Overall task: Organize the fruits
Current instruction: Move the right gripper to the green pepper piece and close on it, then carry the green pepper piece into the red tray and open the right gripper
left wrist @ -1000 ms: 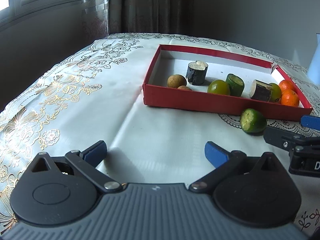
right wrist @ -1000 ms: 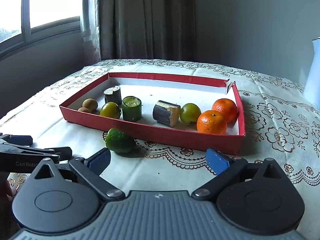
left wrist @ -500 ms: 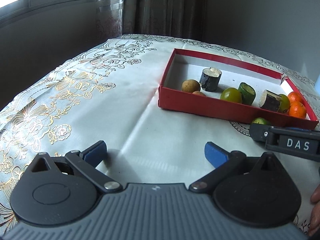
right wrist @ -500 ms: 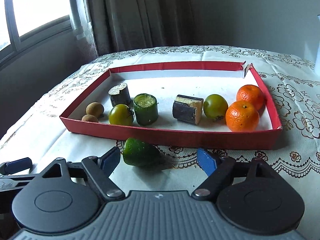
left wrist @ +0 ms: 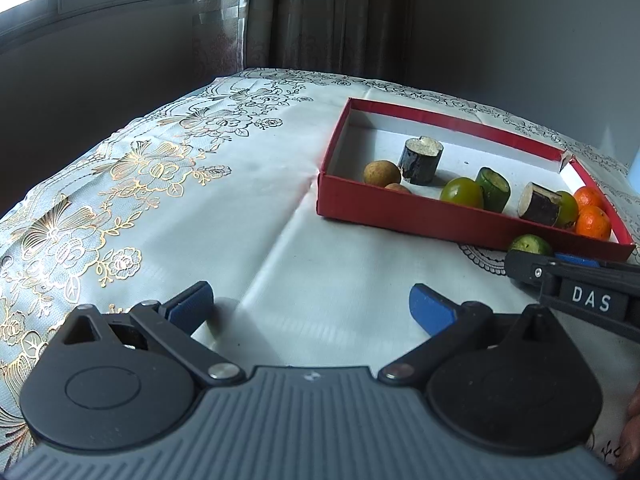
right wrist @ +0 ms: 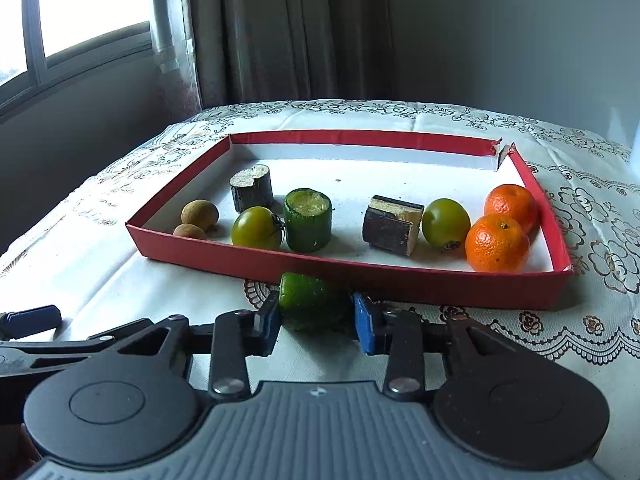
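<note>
A green cut fruit piece (right wrist: pixel 312 300) lies on the tablecloth just in front of the red box (right wrist: pixel 360 276). My right gripper (right wrist: pixel 316 322) is closing its jaws on it, and both blue pads touch its sides. The left wrist view shows the same piece (left wrist: pixel 530 245) behind the right gripper's fingers (left wrist: pixel 528 268). My left gripper (left wrist: pixel 308 308) stands open over bare cloth, holding nothing. In the box lie two oranges (right wrist: pixel 498 244), two green tomatoes (right wrist: pixel 256 228), a green cylinder (right wrist: pixel 308 220), two dark cut pieces (right wrist: pixel 392 224) and two small brown fruits (right wrist: pixel 200 212).
A white tablecloth with gold flowers (left wrist: pixel 120 184) covers the table, which drops off at the left. A window and dark curtains (right wrist: pixel 280 32) stand behind it. A pale blue object (left wrist: pixel 634 172) shows at the far right edge.
The right gripper has moved up to the green piece and drawn its jaws in from wide apart onto its sides. The left gripper has stayed open in place.
</note>
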Demonstrator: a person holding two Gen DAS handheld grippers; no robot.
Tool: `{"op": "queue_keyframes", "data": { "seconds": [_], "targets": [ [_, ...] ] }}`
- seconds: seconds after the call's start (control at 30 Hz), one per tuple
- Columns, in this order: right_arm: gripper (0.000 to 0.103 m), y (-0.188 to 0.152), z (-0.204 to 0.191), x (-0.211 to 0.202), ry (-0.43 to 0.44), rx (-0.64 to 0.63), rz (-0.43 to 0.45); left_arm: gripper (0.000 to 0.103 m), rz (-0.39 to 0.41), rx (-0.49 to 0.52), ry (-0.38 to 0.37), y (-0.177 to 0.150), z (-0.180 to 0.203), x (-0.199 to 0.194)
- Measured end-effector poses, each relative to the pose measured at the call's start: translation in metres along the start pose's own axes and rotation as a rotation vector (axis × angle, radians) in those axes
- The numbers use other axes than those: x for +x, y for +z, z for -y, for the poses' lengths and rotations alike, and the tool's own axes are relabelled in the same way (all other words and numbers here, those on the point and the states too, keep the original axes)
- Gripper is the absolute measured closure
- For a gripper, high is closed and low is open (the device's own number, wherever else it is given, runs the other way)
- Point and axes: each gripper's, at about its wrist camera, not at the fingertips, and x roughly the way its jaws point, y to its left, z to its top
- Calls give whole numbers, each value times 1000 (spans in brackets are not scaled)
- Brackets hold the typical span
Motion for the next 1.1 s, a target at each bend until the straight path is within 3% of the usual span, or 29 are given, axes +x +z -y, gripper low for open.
{"op": "queue_keyframes", "data": {
  "seconds": [0.23, 0.43, 0.53, 0.77, 1.1],
  "targets": [
    [66, 1, 8, -25, 20, 1, 73, 0, -1, 5, 4, 0, 1, 0],
    [66, 10, 18, -54, -21, -37, 203, 0, 3, 4, 6, 0, 0, -1],
    [66, 18, 26, -58, -34, -31, 228, 0, 2, 9, 9, 0, 1, -1],
    [66, 38, 47, -41, -82, -14, 229, 0, 0, 13, 12, 0, 1, 0],
    [66, 55, 66, 0, -113, 26, 163, 0, 1, 13, 9, 0, 1, -1]
  ]
}}
